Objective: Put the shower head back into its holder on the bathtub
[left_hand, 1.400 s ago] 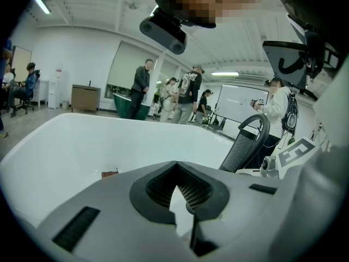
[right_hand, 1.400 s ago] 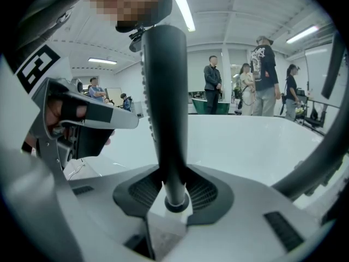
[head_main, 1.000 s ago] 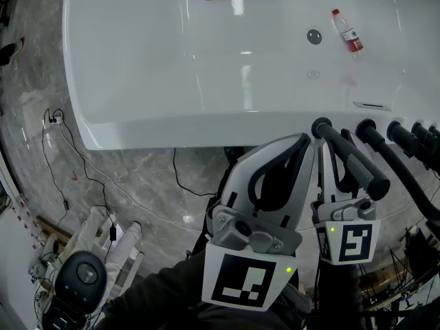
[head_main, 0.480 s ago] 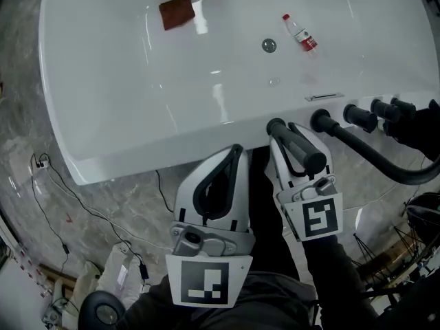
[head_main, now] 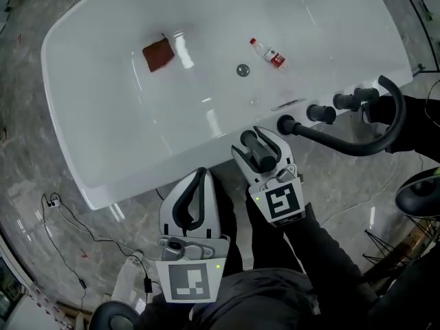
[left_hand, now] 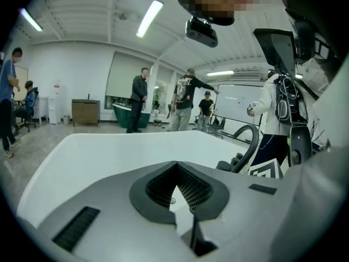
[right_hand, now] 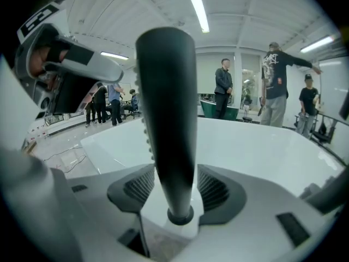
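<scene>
Stiff, smooth, likely slippery shower head (right_hand: 166, 119) (best pinched mid-handle) stands between the just-opened jaws of the right gripper (head_main: 260, 137), pads clear; left gripper (head_main: 199, 174) is closed, empty.

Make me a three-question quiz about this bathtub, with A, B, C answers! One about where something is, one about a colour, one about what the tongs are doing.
1. Where is the little bottle?
A. On the floor
B. Lying in the bathtub
C. Between the tongs

2. What colour is the shower head?
A. White
B. Red
C. Black

3. How are the right tongs?
A. Open, shower head between them
B. Shut, empty
C. Shut on the bottle

Answers:
1 B, it lies on the tub's white bottom near the drain.
2 C, both views show it black.
3 A, the jaws have just been opening and stand wide beside the handle.
</scene>
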`<move>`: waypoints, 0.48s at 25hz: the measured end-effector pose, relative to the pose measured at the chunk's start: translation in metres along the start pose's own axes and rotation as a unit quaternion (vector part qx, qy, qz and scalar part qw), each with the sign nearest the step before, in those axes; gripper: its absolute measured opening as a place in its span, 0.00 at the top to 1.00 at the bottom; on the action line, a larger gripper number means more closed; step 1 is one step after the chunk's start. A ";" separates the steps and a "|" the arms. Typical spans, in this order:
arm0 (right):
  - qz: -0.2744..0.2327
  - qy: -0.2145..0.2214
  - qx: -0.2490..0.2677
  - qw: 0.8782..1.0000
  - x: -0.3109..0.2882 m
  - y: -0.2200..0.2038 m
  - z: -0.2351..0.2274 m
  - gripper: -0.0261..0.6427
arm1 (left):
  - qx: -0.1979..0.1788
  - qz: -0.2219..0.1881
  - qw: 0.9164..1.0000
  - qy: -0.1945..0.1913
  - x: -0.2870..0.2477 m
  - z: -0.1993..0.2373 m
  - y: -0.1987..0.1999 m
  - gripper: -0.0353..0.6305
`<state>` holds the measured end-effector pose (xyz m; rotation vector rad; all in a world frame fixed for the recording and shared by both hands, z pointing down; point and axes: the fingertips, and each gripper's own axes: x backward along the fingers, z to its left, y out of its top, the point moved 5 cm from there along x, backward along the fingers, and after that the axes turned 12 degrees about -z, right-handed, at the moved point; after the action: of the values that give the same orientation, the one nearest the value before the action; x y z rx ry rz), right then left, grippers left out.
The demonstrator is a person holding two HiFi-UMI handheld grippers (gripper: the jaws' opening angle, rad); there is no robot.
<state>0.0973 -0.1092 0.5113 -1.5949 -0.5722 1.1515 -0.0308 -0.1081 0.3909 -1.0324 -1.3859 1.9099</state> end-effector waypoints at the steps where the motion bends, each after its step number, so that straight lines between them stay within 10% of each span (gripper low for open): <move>1: 0.008 -0.004 -0.001 1.000 0.002 0.000 0.001 0.61 | 0.002 0.003 1.000 -0.005 0.004 0.000 0.003 0.94; 12: 0.008 -0.006 0.006 1.000 0.008 -0.005 0.011 0.58 | -0.016 -0.030 0.999 -0.008 0.024 -0.011 0.033 0.94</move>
<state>0.0917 -0.0961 0.5132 -1.5860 -0.5606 1.1755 -0.0345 -0.0938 0.3519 -0.9811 -1.4450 1.8621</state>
